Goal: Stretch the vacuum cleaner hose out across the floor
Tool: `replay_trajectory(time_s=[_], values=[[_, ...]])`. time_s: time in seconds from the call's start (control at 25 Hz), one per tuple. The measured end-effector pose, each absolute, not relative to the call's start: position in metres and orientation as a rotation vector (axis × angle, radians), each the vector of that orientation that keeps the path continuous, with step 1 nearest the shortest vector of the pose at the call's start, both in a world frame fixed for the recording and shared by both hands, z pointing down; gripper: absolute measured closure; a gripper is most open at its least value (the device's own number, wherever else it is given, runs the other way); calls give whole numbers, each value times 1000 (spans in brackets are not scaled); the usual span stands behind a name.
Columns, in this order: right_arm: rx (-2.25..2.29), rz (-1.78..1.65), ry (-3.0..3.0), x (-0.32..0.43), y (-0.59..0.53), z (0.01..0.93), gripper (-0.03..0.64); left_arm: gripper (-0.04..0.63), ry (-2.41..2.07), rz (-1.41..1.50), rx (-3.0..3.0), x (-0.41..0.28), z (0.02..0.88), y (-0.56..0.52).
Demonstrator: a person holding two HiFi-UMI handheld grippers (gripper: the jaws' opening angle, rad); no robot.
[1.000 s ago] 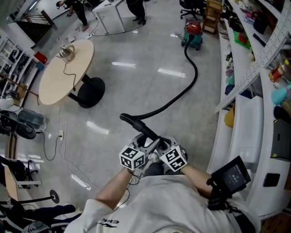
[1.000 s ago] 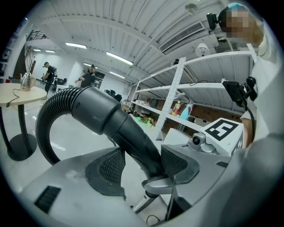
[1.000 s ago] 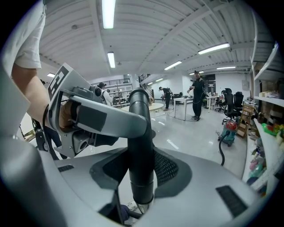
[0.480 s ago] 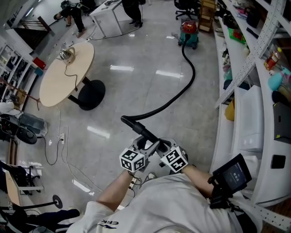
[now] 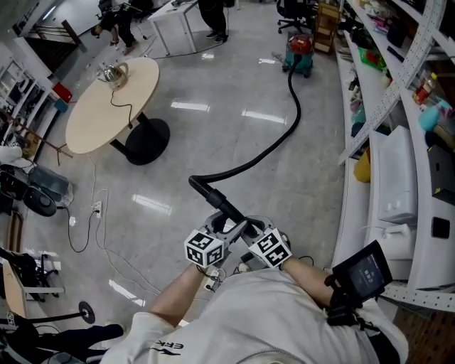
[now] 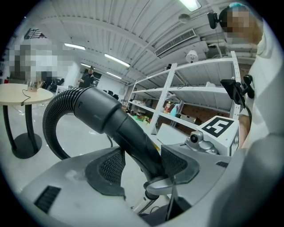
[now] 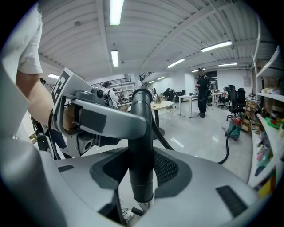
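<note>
A black ribbed hose (image 5: 274,146) runs across the grey floor from the red and green vacuum cleaner (image 5: 302,52) at the far end to a rigid black handle tube (image 5: 220,202) near me. Both grippers hold that tube side by side. My left gripper (image 5: 226,229) is shut on the handle tube (image 6: 133,137), its pads pressing either side. My right gripper (image 5: 249,231) is shut on the same tube (image 7: 141,159), which stands upright between its jaws. In the left gripper view the hose (image 6: 57,119) curves away from the tube's end.
A round wooden table (image 5: 106,106) on a black foot stands at the left, with a thin cable (image 5: 96,213) trailing on the floor below it. White shelving (image 5: 398,114) lines the right side. People stand by desks at the far end (image 5: 213,18).
The vacuum cleaner and round table sit slightly farther off in the head view, and the hose lies straighter, with a shallower curve. Both grippers keep their hold on the tube.
</note>
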State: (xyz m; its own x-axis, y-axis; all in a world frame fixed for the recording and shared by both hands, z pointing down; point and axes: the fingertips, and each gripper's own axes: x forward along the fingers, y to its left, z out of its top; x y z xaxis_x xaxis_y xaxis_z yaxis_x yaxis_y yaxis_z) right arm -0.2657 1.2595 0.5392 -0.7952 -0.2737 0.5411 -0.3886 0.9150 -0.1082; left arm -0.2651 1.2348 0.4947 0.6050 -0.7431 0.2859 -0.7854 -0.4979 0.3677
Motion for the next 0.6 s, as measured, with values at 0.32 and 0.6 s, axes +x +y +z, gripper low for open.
replay_trajectory(time_s=[0.32,0.6], values=[[431,328,-2558,-304,1313,535,459,367,-1219,109,2374,-302,492,1286],[332,296,-2568,-332,1354,535,459,365,-1278,94,2330,-332,494,1325]])
